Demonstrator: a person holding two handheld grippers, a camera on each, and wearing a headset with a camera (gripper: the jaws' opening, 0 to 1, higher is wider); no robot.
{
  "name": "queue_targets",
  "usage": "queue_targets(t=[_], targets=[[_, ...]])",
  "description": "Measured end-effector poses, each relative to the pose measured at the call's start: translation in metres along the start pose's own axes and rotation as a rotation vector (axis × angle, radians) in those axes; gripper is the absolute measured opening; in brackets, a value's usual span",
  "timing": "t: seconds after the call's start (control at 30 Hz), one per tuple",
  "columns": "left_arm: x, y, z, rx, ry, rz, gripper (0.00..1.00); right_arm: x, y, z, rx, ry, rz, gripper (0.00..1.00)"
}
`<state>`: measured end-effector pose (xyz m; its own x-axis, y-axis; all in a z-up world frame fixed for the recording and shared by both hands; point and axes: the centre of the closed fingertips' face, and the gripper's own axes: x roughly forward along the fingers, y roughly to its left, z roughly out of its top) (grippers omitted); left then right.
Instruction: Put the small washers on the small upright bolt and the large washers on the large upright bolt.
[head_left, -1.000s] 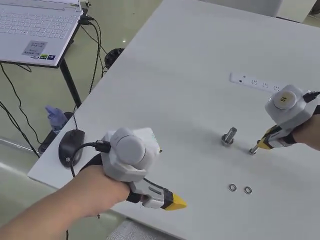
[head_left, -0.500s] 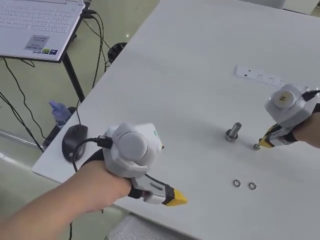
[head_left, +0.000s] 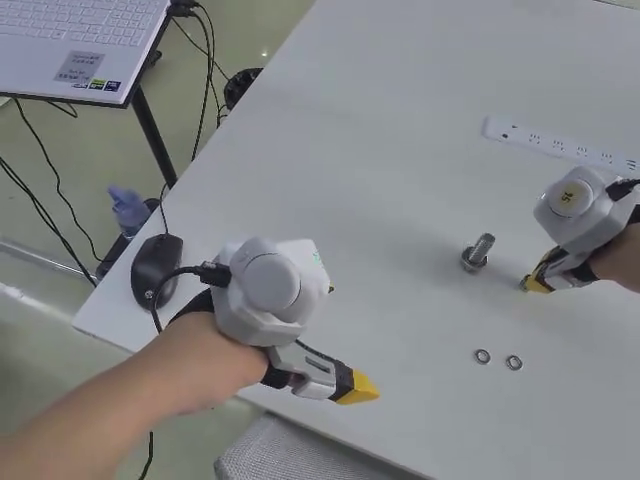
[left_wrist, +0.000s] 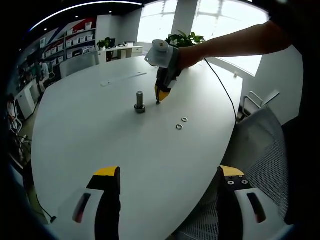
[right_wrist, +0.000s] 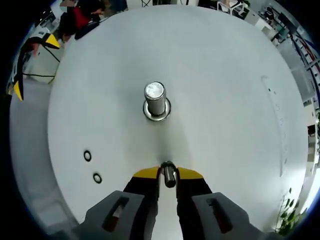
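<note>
near the large bolt (right_wrist: 156, 102), right gripper (right_wrist: 168, 172) pinches small bolt (right_wrist: 169, 176).

A mouse (head_left: 157, 270) sits at the corner of the table (head_left: 380, 150), just left of the left gripper (head_left: 358, 386). Past it stands an open laptop (head_left: 70, 40) on a stand (head_left: 152, 140) (cables (head_left: 205, 55) hang down), with a blue bottle (head_left: 128, 208) on the floor below. A power strip (head_left: 560, 148) lies beyond the right gripper (head_left: 533, 284), well apart from it.

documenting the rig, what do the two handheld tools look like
Both are white rounded housings with dark jaws tipped yellow. The left tool has a black cable plugged in; the right tool has a round yellowish mark on top.
</note>
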<state>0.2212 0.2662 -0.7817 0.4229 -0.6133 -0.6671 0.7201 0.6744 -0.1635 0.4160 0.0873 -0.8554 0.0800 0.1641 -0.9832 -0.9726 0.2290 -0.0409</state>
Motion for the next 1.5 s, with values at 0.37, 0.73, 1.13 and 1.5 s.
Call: queue_targets(t=[0.37,0.73,1.13,1.5], targets=[[0.0014,-0.0014,0.0021,-0.005,-0.008,-0.012,0.78,0.0043,0.0014,-0.0024,-0.039,0.02,-0.006,0.13],[0.0019,-0.0053,-0.0012,0.0,0.002,-0.024,0.78,0.0049,0.0025,-0.0031,-0.049,0.027,-0.009,0.13],[0.0015,-0.0065,-0.0033,-0.003,0.008,-0.025,0.76,0.0064,0.0002,-0.0033,-0.038,0.027,-0.007,0.13],[0.0038,-0.0089,-0.0004,-0.003,0.003,-0.033,0.75,0.0024,0.0002,-0.0036,-0.039,0.006,-0.007,0.2]])
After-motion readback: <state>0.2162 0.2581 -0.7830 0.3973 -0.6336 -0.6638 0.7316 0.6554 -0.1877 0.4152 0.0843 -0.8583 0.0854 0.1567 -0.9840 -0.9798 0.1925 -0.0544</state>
